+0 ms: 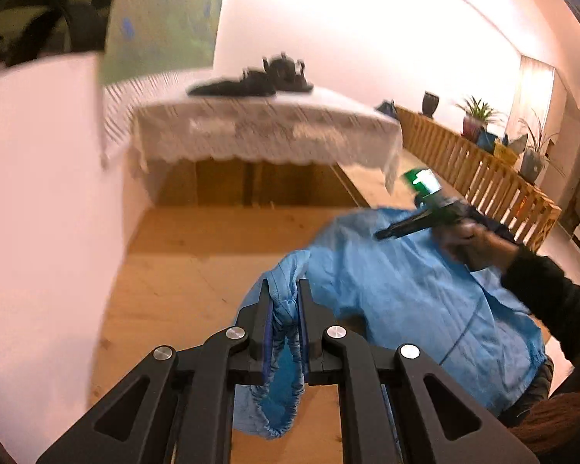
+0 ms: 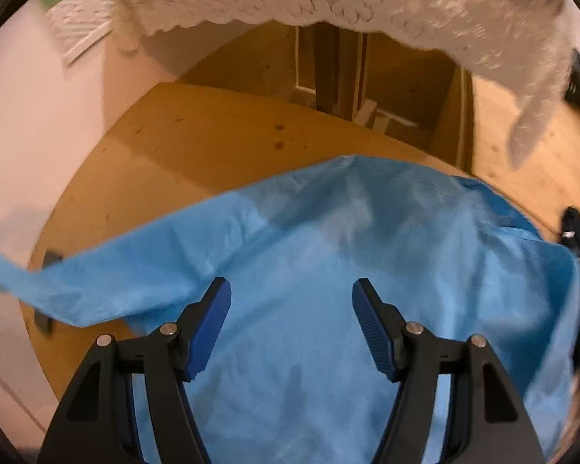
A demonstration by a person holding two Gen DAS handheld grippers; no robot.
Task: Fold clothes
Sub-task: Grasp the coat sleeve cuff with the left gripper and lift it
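Left gripper (image 1: 284, 301) was angled down over the wooden floor (image 1: 181, 270), jaws pressed together on a gathered, elasticated edge of the blue garment (image 1: 406, 290); the bunched cloth stood up between the fingers and hung in a loop below them. From that pinch the garment stretched rightward, draped in the air toward the person's lap.

Right gripper (image 2: 292, 290) was seen from the left wrist camera only as a dark body with a green-and-white tag, held in a hand (image 1: 471, 243) with a dark sleeve (image 1: 553, 301), lying over the garment's far upper edge. Its own camera showed the jaws spread wide, blue ribbed pads (image 2: 208, 328) apart, nothing between them, the blue cloth spread just beneath.

Edges and room: pale wall (image 1: 38, 212) hard on the left. Floor lay open between the garment and a table under a white lace cloth (image 1: 259, 135), whose scalloped hem hung ahead. A slatted wooden railing (image 1: 483, 178) ran along the right.

Left view alone showed the tabletop with dark items (image 1: 251, 83), too blurred to identify, and potted plants (image 1: 479, 116) on the railing. Right view alone showed the garment's long strip (image 2: 96, 282) trailing off to the left, and the dark space under the table.
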